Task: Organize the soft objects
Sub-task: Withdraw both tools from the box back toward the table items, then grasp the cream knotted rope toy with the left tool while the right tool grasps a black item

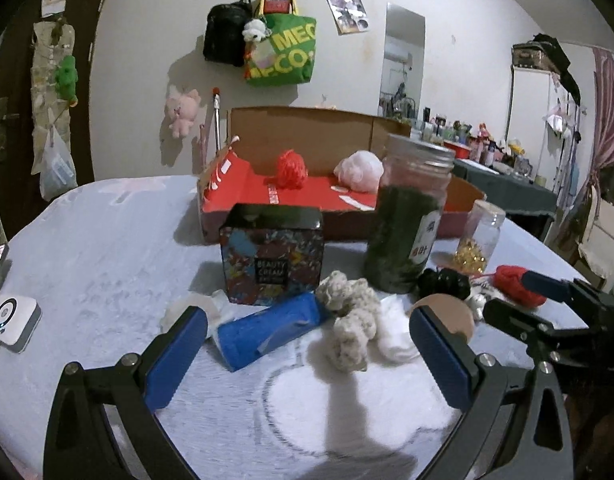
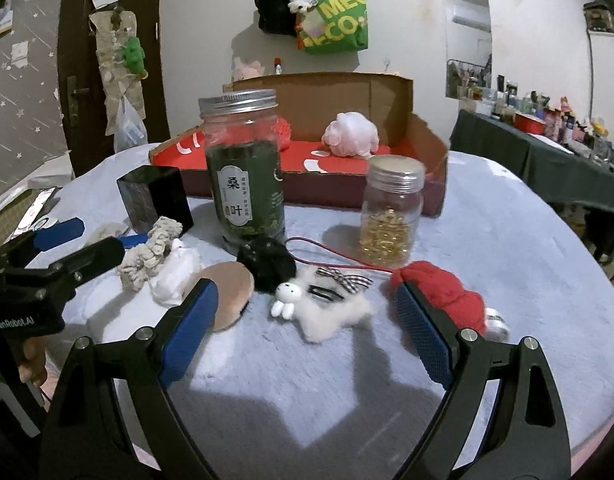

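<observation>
My left gripper [image 1: 307, 354] is open and empty, low over the table, with a beige crocheted piece [image 1: 353, 320] and a blue tube [image 1: 267, 330] just ahead of its fingers. My right gripper [image 2: 307, 334] is open and empty, with a white fluffy bunny clip [image 2: 327, 306] between its fingers and a red knitted piece [image 2: 447, 296] by the right finger. A black scrunchie [image 2: 267, 262] and a white soft lump [image 2: 177, 274] lie close by. An open cardboard box [image 2: 427, 140] with a red floor holds a pink pouf [image 2: 351, 134] and a red yarn ball [image 1: 291, 170].
A tall jar of green leaves [image 2: 247, 168] and a small jar of gold bits [image 2: 391, 208] stand before the box. A patterned cream box [image 1: 273, 260] stands to the left. A tan round pad [image 2: 231, 292] lies by the scrunchie. A white device [image 1: 11, 318] sits at the left edge.
</observation>
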A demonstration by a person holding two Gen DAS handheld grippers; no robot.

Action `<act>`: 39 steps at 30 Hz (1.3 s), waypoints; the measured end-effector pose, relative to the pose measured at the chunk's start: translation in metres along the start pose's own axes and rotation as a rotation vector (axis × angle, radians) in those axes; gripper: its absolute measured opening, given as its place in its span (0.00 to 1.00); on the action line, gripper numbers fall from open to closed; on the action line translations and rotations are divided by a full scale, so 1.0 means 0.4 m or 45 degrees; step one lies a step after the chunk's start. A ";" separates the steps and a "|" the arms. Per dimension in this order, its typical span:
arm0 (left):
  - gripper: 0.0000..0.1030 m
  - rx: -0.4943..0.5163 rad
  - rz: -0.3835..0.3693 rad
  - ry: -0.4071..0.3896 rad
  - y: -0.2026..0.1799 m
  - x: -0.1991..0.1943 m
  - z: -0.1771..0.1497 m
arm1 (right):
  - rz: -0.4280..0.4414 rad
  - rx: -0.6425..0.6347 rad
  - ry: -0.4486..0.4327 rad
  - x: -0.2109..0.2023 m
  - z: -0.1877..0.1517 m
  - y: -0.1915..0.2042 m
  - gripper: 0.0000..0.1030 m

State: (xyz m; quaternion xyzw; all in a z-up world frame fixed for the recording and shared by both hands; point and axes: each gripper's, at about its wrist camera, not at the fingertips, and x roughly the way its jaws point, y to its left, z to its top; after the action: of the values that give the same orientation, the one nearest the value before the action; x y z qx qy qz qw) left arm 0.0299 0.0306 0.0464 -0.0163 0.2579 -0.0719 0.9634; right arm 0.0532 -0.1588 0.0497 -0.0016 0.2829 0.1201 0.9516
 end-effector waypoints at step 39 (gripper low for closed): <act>0.19 0.210 -0.287 0.272 -0.073 0.056 0.066 | 0.325 -0.007 0.199 0.084 0.089 -0.010 0.23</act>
State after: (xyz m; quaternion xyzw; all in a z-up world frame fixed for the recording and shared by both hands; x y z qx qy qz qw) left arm 0.0585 -0.0015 0.0602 0.0419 0.3486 -0.2017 0.9144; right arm 0.1003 -0.1527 0.0611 0.0223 0.3537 0.2404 0.9037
